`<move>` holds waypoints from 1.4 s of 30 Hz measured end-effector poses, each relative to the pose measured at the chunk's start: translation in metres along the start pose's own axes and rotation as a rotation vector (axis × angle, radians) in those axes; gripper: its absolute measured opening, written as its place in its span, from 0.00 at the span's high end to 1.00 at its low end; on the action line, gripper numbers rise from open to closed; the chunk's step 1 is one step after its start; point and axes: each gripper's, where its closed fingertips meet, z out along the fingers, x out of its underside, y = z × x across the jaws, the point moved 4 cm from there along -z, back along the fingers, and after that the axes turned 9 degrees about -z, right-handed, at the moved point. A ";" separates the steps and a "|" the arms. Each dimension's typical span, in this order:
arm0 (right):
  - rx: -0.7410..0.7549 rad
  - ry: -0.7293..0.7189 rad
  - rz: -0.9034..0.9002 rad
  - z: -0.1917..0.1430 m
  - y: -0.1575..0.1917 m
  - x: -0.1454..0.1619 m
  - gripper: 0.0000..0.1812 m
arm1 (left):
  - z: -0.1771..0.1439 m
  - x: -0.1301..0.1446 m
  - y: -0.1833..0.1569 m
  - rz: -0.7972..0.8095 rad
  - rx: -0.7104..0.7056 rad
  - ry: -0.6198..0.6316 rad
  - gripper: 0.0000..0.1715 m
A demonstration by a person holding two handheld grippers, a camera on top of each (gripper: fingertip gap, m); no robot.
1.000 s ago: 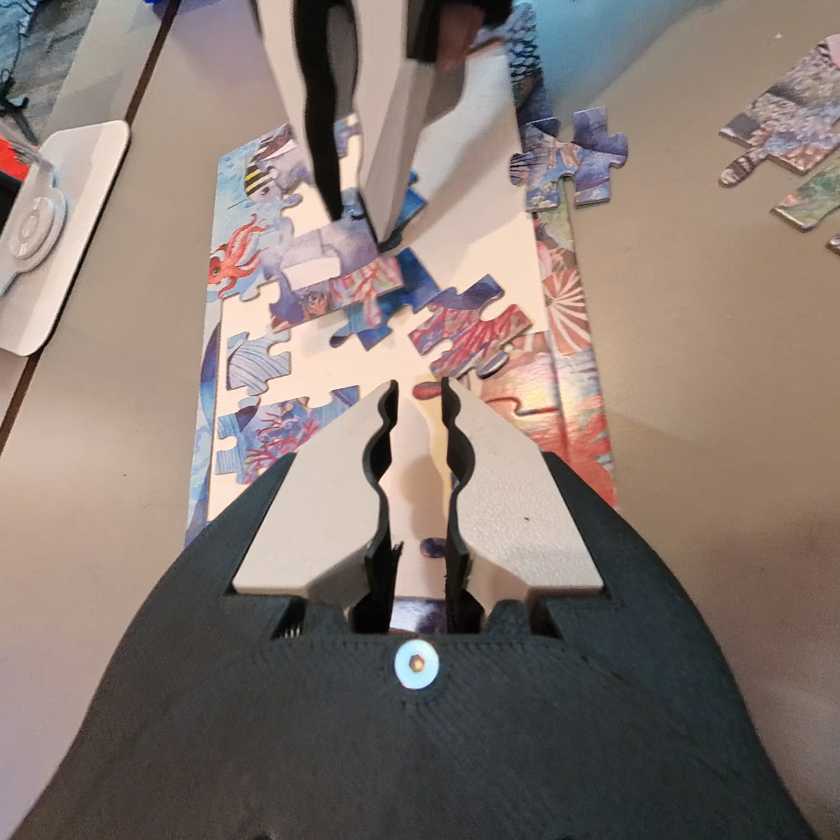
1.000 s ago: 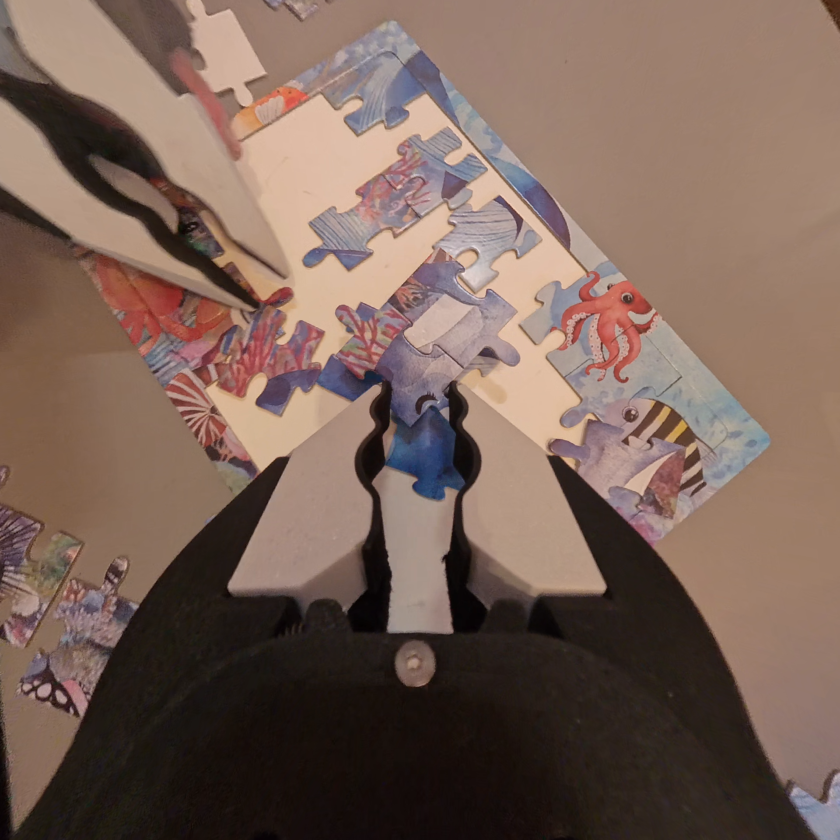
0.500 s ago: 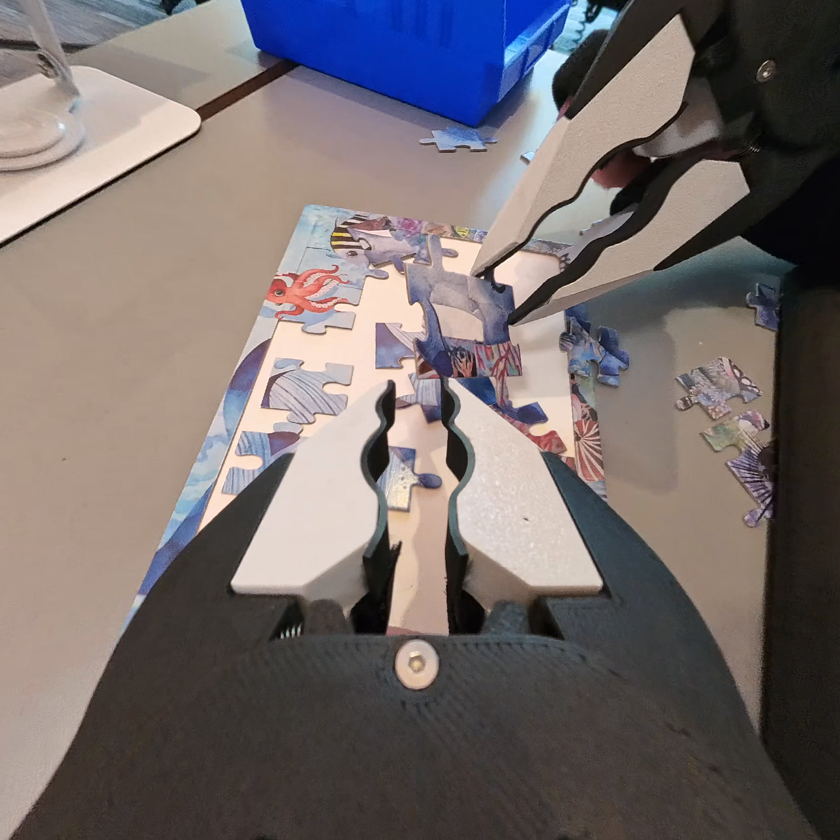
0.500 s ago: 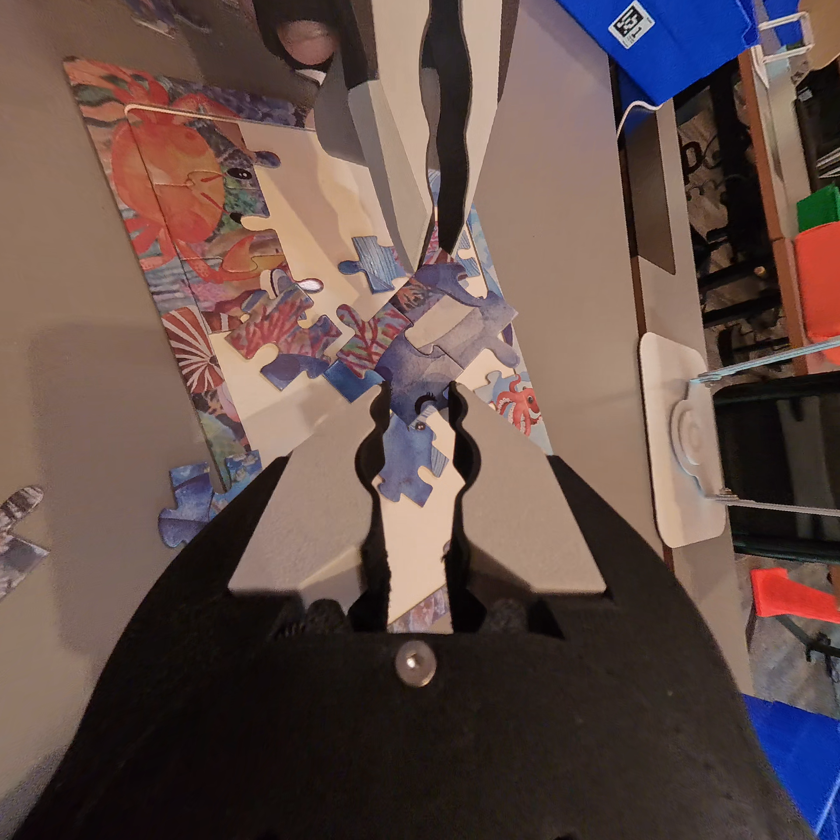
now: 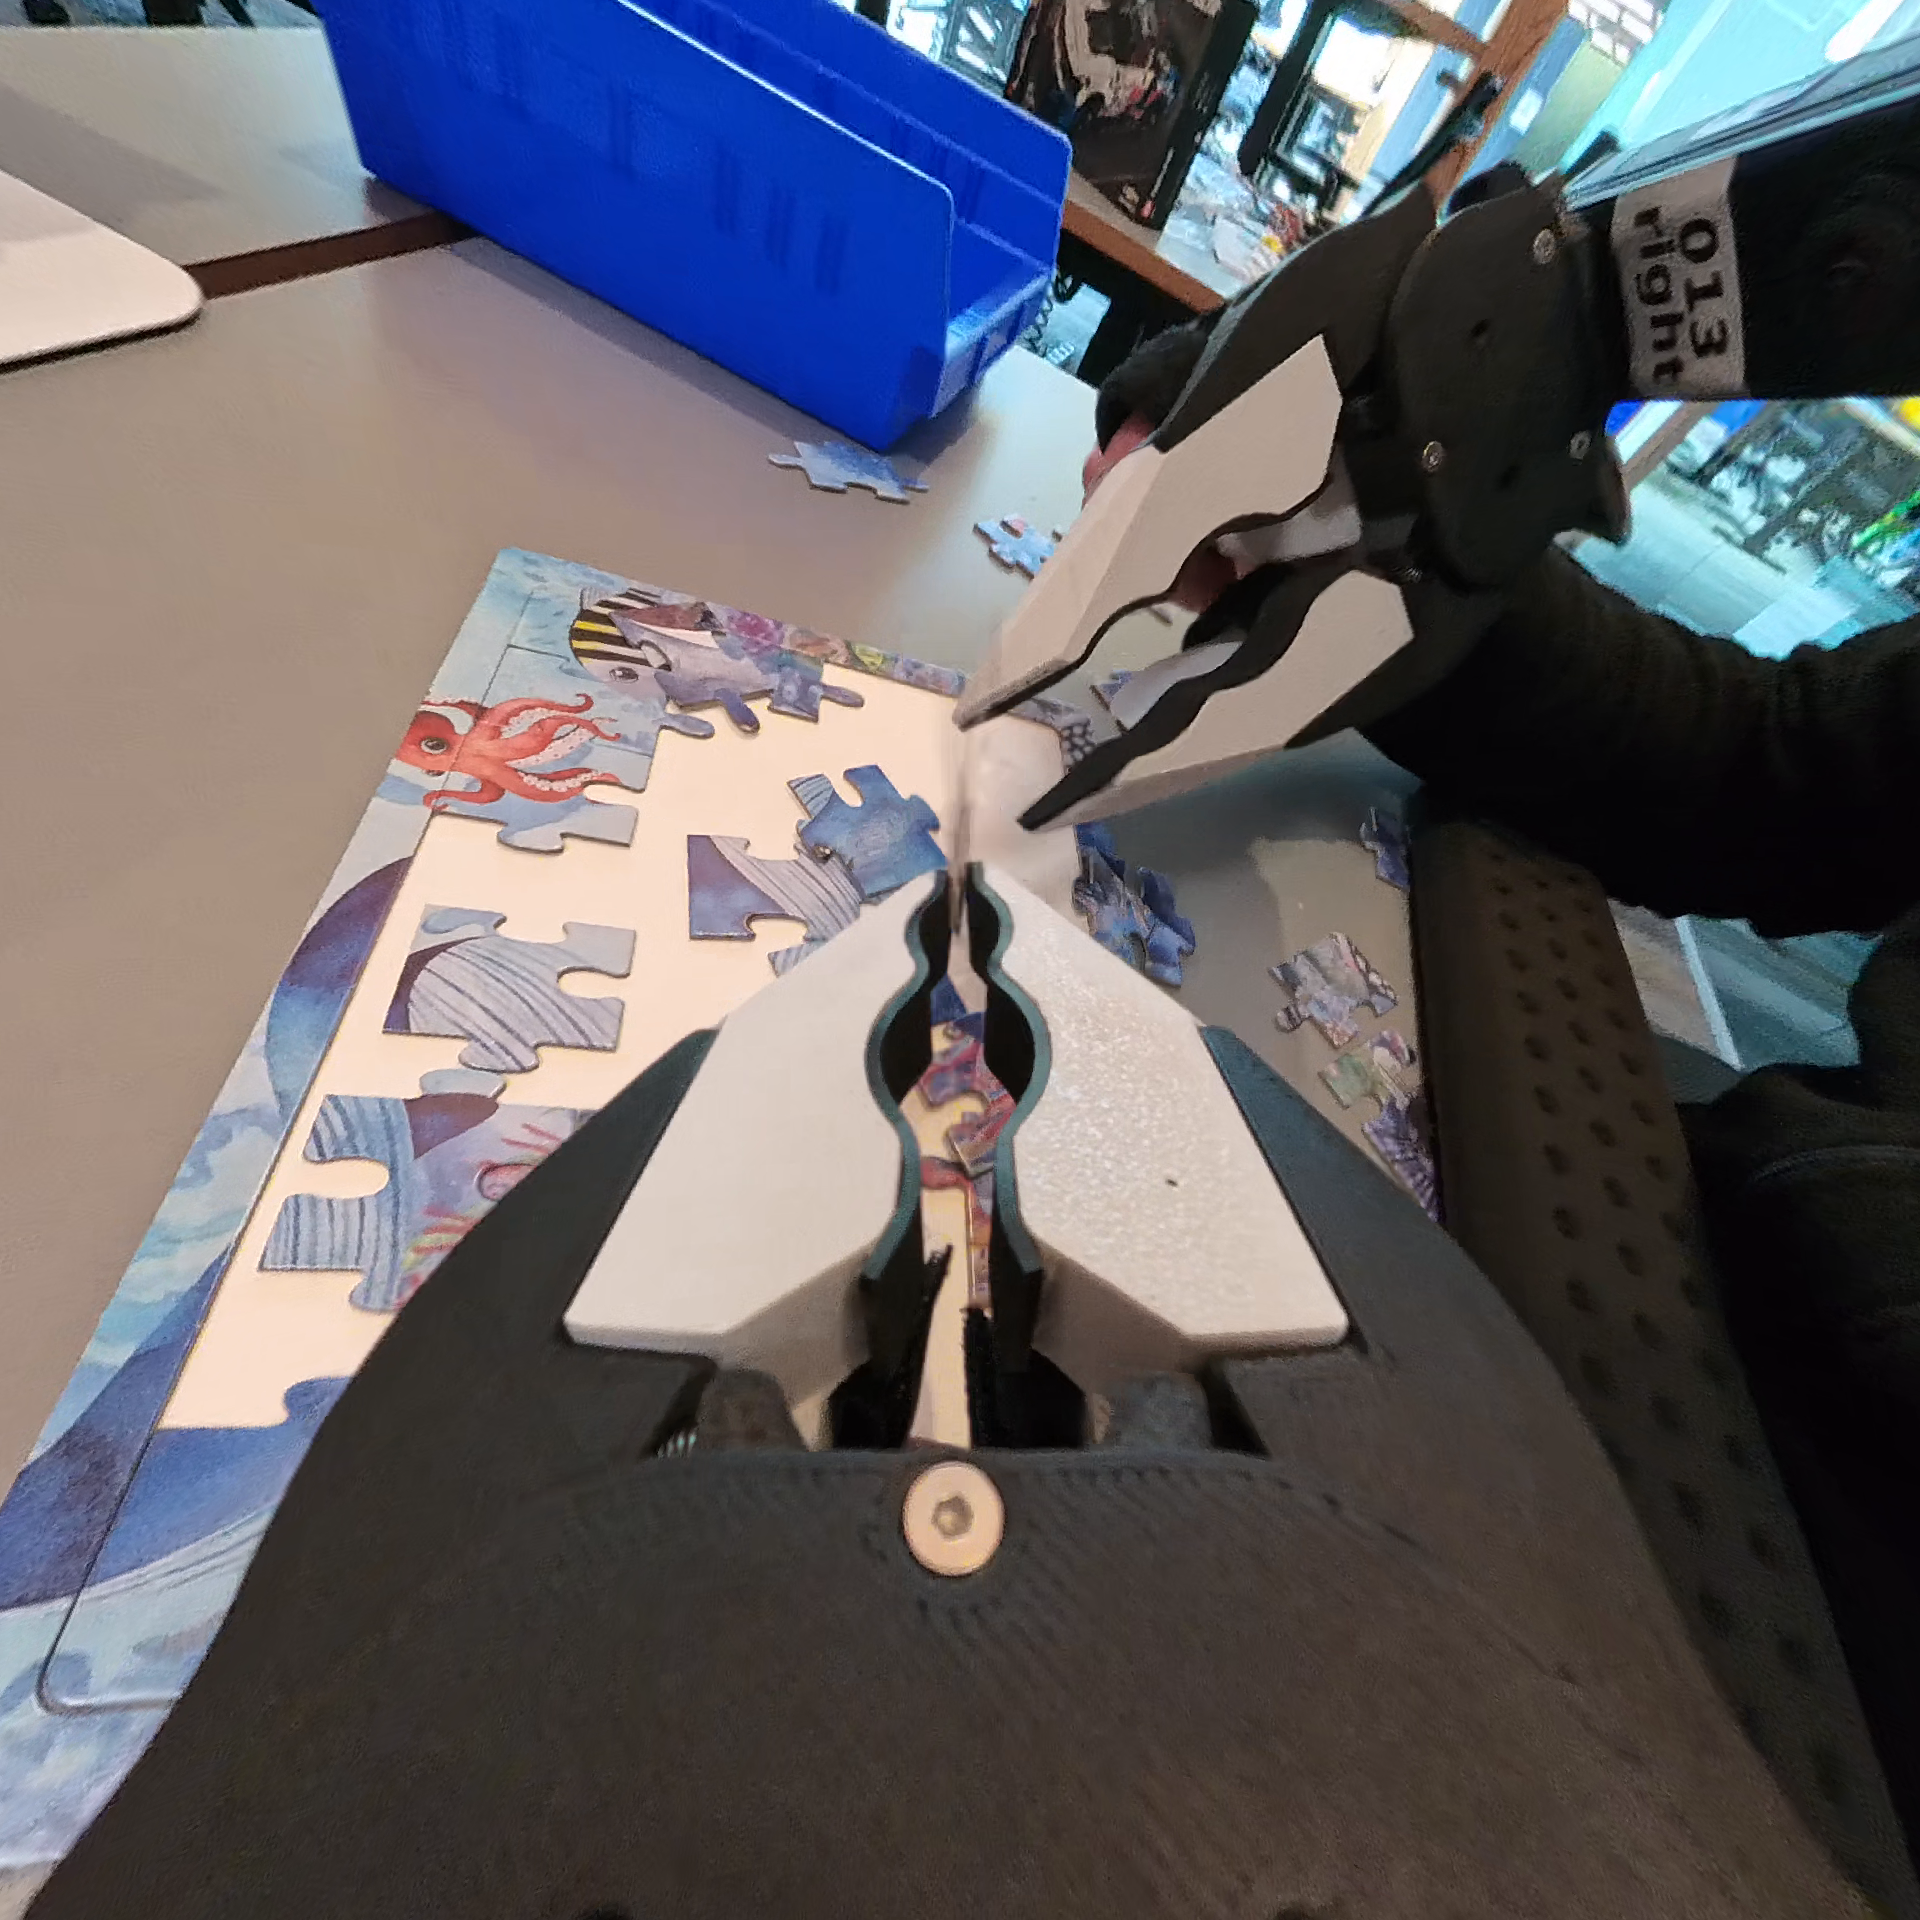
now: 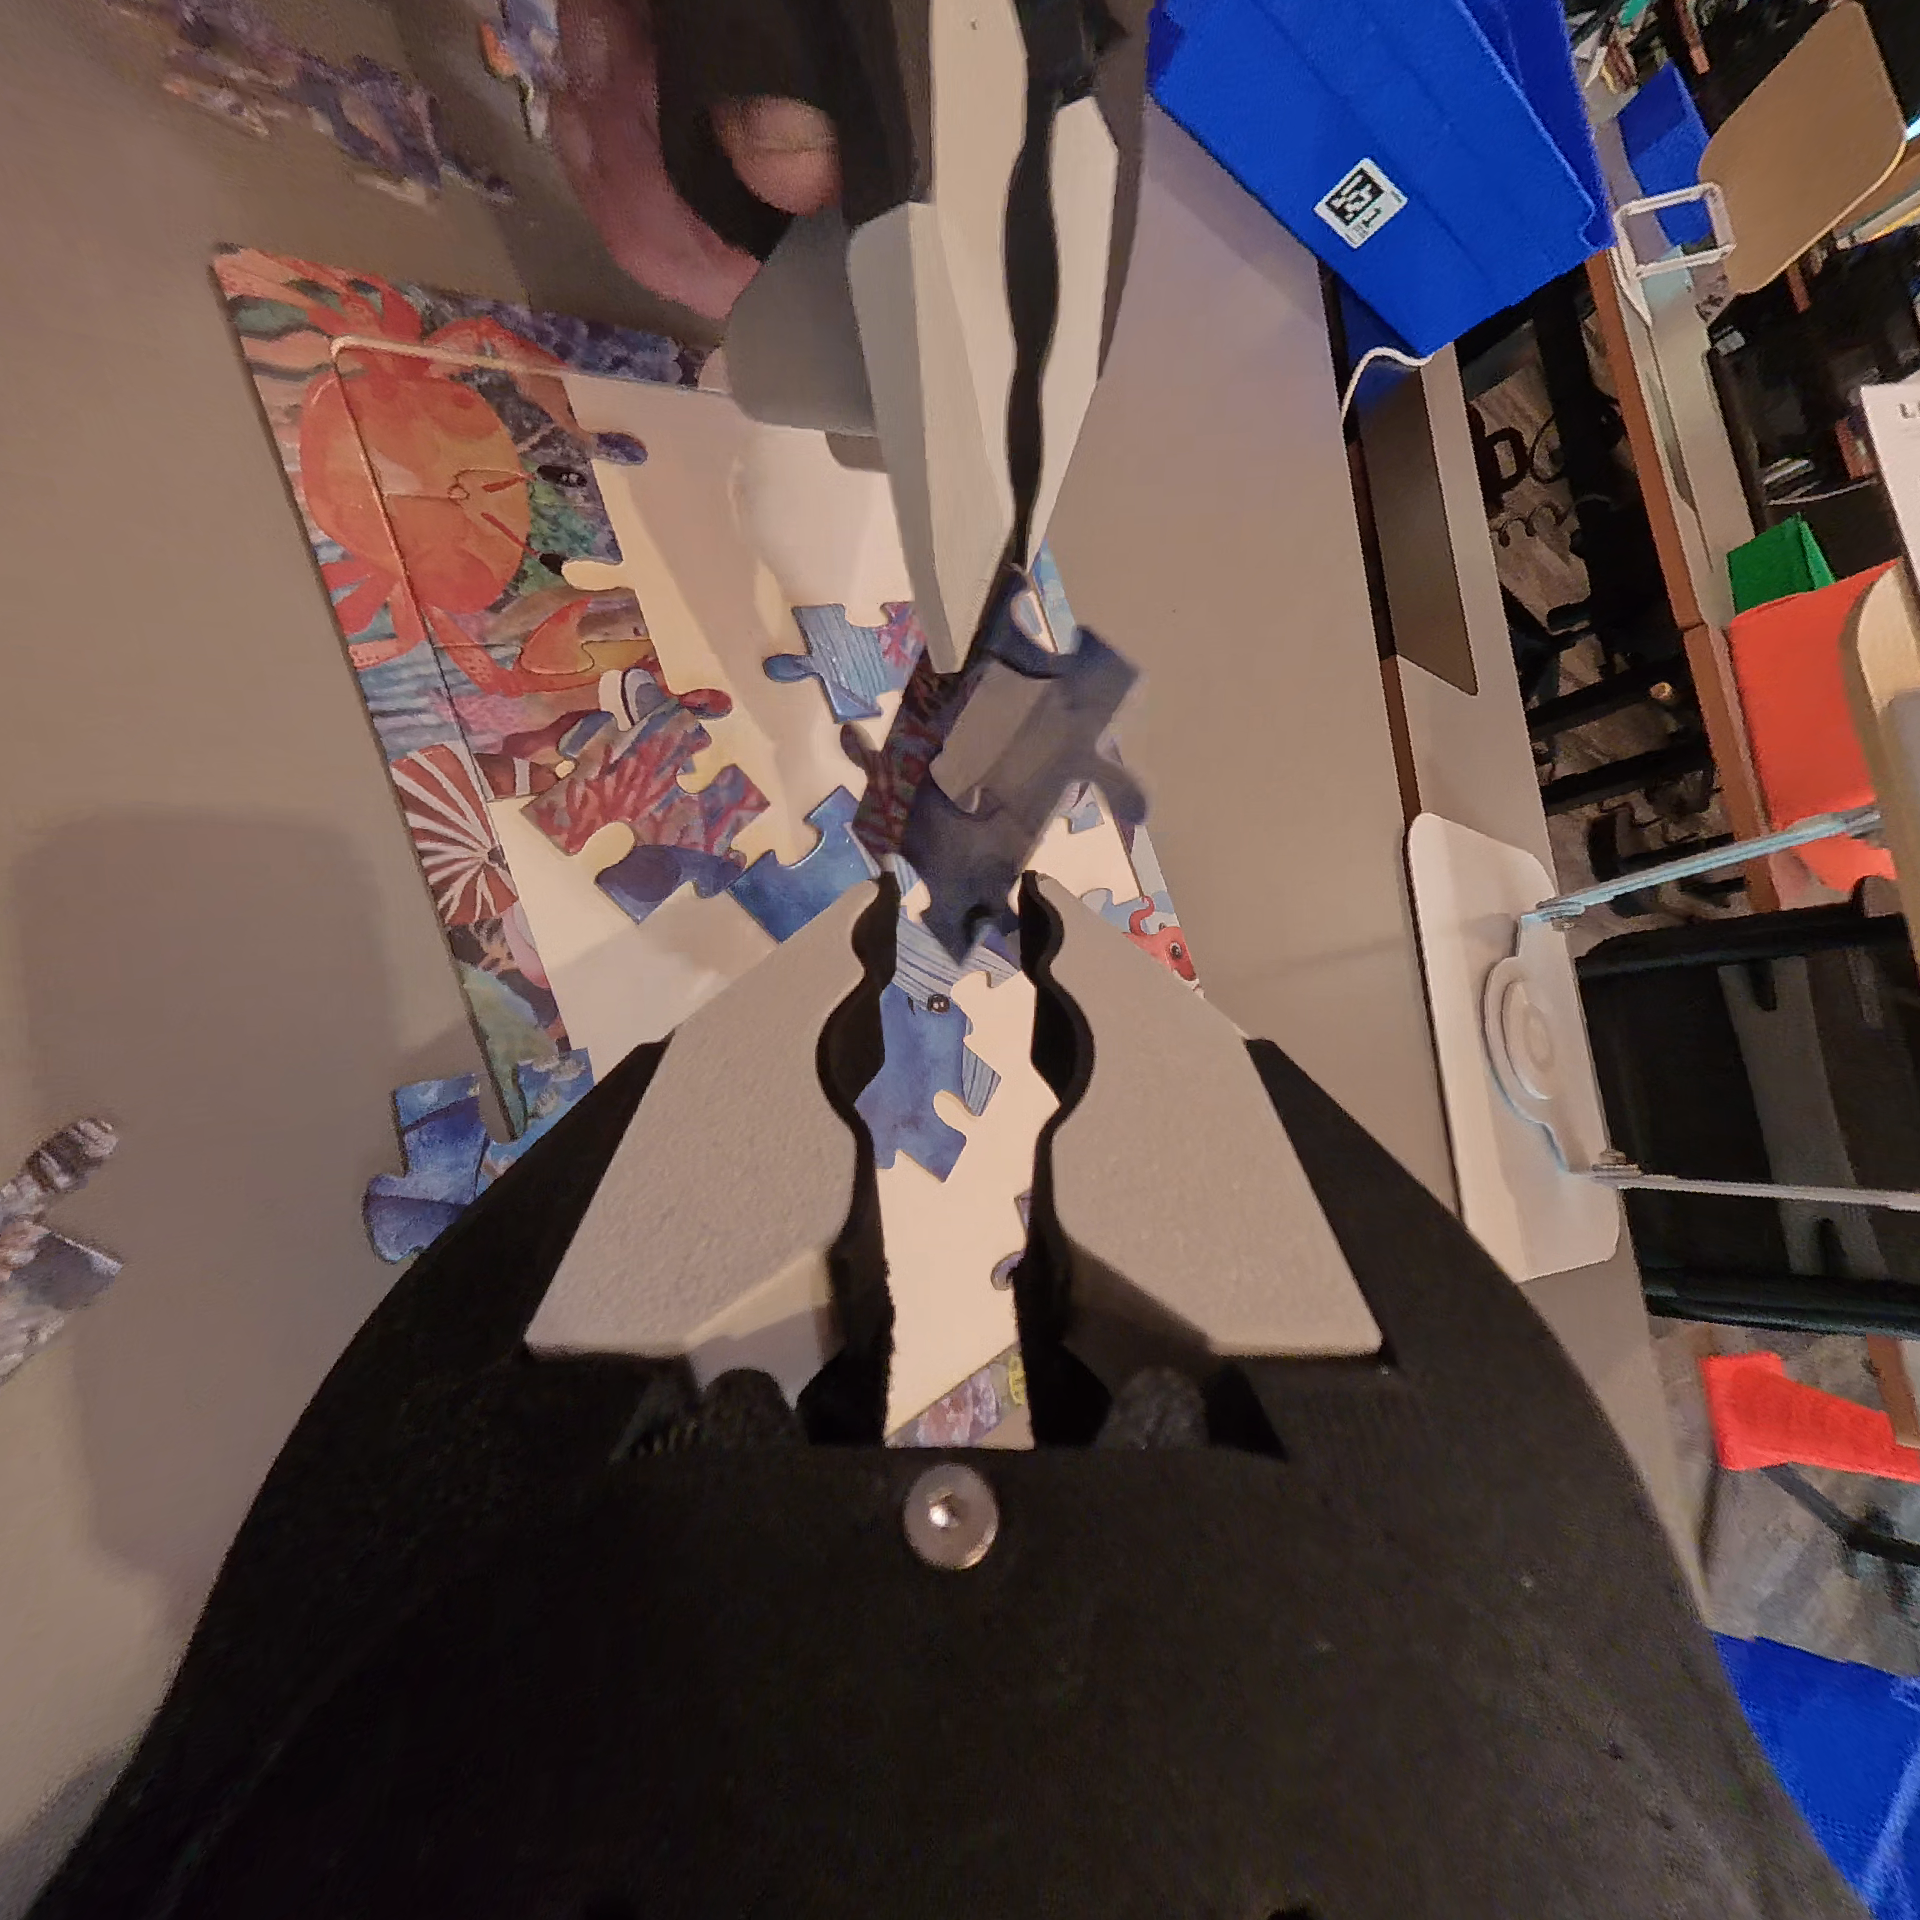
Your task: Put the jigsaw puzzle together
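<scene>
A puzzle board (image 5: 343,935) lies on the grey table, with an octopus (image 5: 499,738), a striped fish and a crab (image 6: 436,499) fitted at its edges and several loose pieces on its cream middle (image 6: 707,520). My left gripper (image 5: 958,894) is shut on a cluster of joined dark blue pieces (image 6: 1023,727), held up on edge above the board. In the left wrist view the cluster shows only as a thin sliver. My right gripper (image 6: 958,883) has its jaws apart, with the cluster's lower end between the tips. It also shows in the left wrist view (image 5: 994,769).
A blue bin (image 5: 707,208) stands beyond the board's far end. Several loose pieces (image 5: 1330,987) lie on the table to the board's right, one more (image 5: 847,468) by the bin. A white stand base (image 6: 1507,1039) sits at the table's edge. A black perforated chair back (image 5: 1538,1143) is close by. The tips of one gripper are about 4 cm away from the tips of the other. The crab (image 6: 436,499) is about 12 cm from both grippers' fingertips. My right gripper's tips are some 12 cm from the octopus (image 5: 499,738).
The blue cluster lay flat on the board, then came up on edge at my right gripper's tips. My left gripper has since moved in and shut on it.
</scene>
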 end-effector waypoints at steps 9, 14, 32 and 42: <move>-0.159 -0.214 0.610 -0.001 -0.021 0.018 0.78 | -0.005 -0.016 -0.005 -0.107 0.100 -0.164 1.00; -0.326 -0.419 0.868 0.000 -0.021 0.008 0.96 | -0.006 -0.022 -0.008 -0.106 0.117 -0.224 1.00; -0.408 -0.262 0.973 -0.015 -0.020 0.046 1.00 | -0.049 -0.006 0.026 0.059 -0.227 0.049 1.00; -0.611 -0.204 1.042 0.002 0.011 0.044 1.00 | -0.084 0.032 0.066 -0.122 -0.352 0.224 0.87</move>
